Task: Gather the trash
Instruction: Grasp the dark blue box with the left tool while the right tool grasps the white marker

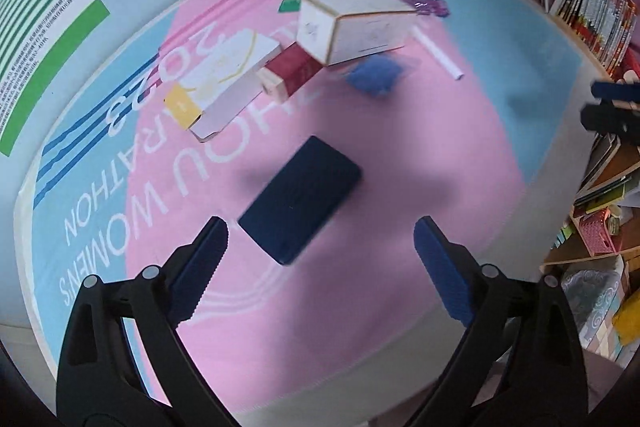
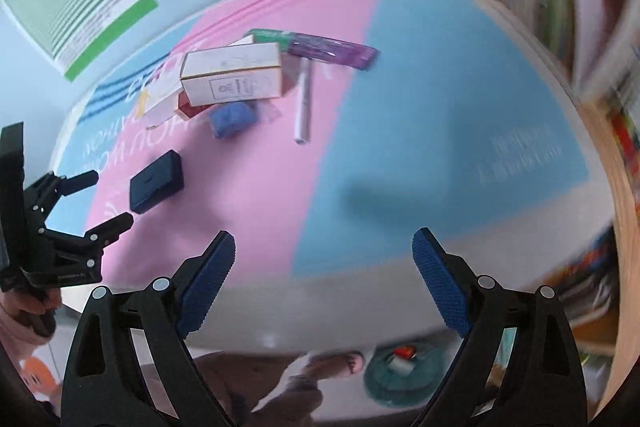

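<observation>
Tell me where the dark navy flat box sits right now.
The dark navy box lies alone on the pink part of the mat, just ahead of the open left gripper and nearer than the carton pile.

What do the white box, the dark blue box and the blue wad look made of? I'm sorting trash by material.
White box: looks like thin cardboard, matte, with brown raw edges along its folds. Dark blue box: rigid, matte, with rounded corners; could be coated card or plastic, the blur leaves it open. Blue wad: soft and crumpled, probably cloth or paper.
</observation>
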`<control>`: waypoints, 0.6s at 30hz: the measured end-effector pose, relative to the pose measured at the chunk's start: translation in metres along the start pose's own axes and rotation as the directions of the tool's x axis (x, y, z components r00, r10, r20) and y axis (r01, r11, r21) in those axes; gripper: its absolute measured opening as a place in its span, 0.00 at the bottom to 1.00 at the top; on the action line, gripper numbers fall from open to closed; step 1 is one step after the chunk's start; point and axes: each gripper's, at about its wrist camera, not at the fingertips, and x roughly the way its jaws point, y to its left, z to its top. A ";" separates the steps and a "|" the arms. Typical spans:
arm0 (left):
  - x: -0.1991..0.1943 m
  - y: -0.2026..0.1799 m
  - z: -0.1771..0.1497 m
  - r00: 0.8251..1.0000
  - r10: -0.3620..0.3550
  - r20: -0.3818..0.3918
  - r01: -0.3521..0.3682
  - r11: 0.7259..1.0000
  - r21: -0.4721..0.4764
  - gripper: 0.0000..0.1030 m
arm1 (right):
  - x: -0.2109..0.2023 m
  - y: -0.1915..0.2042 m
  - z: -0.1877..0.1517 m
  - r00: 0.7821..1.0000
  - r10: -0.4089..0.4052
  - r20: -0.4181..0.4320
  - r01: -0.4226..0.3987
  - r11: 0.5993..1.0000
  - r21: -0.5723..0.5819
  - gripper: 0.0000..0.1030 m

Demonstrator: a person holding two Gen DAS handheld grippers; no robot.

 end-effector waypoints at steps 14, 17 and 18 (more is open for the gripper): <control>0.051 0.022 0.011 0.996 -0.022 -0.092 0.025 0.999 0.040 0.74 | 0.088 0.029 0.068 0.989 -0.095 -0.116 0.073 0.981 -0.179 0.67; 0.060 0.024 0.010 0.990 -0.055 -0.130 0.059 0.998 0.027 0.65 | 0.098 0.030 0.074 0.985 -0.111 -0.131 0.086 0.978 -0.188 0.61; 0.061 0.024 0.010 0.990 -0.054 -0.132 0.058 0.998 0.028 0.64 | 0.100 0.030 0.074 0.984 -0.122 -0.131 0.095 0.976 -0.197 0.57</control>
